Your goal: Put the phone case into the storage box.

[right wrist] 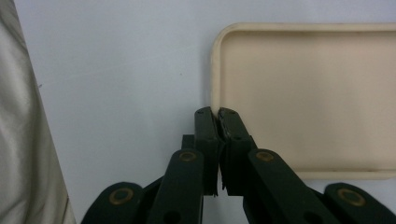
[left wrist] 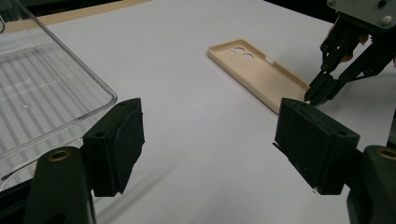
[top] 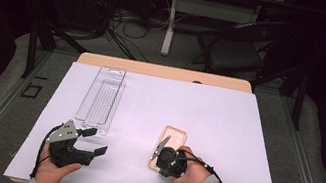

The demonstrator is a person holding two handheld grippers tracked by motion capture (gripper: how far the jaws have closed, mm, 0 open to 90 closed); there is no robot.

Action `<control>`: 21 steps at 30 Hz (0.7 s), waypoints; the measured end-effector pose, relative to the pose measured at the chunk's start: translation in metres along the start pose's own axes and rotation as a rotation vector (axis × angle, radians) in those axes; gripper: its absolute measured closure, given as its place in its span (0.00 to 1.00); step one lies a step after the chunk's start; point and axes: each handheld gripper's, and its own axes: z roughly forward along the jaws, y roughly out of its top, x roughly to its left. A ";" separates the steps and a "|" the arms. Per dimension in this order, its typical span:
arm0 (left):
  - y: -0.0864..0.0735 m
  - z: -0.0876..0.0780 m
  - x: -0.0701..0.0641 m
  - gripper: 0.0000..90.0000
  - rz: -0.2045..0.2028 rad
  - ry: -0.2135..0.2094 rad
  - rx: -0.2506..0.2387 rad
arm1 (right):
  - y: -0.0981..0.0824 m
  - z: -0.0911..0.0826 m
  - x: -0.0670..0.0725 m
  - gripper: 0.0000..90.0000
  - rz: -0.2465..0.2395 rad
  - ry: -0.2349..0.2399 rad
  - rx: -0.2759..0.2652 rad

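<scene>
Two grippers on the white-covered desk [top: 225, 128]: right gripper [right wrist: 218, 112] fingers closed on the near edge of a beige phone case [top: 168, 148] lying flat right of centre, left gripper [top: 94, 141] fingers wide open w/ nothing between, beside a clear plastic tray [top: 101, 98].

In the high view, the right gripper [top: 164, 148] covers the near end of the phone case [top: 174, 138], so whether its closed fingers pinch the case's rim cannot be told. In the right gripper view the case [right wrist: 308, 93] runs off the right edge. In the left gripper view the clear tray [left wrist: 42, 98], left of the case, is cut off by the left edge.
</scene>
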 end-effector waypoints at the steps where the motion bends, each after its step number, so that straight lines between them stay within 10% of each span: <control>1: 0.000 0.000 0.000 0.26 0.001 0.000 0.001 | 0.000 0.000 0.000 0.97 0.002 -0.001 0.000; 21: 0.000 0.001 0.000 0.26 0.000 -0.001 0.001 | -0.001 -0.007 0.002 0.97 -0.003 -0.051 -0.036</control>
